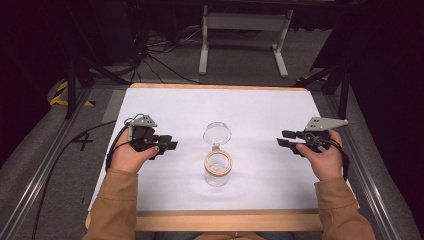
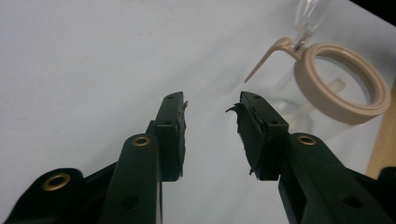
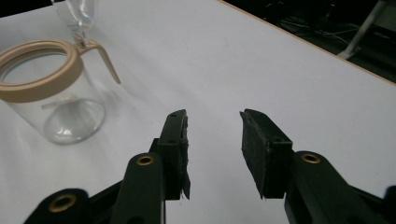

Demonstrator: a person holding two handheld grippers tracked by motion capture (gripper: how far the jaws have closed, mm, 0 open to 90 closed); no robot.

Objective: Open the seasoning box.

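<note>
Resting on white worktop (image 1: 260, 107), both grippers idle w/ glass jar between.
L gripper (image 1: 169, 145) & R gripper (image 1: 286, 138): fingers (image 2: 173, 135) parted, holding nothing. Jar (image 1: 218, 170) upright at centre, tan rim, clear lid (image 1: 217, 133) flipped open behind it; well apart from both.

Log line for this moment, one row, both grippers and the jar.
left gripper: open, empty | right gripper: open, empty | glass jar: upright between them, lid flipped open, untouched
</note>
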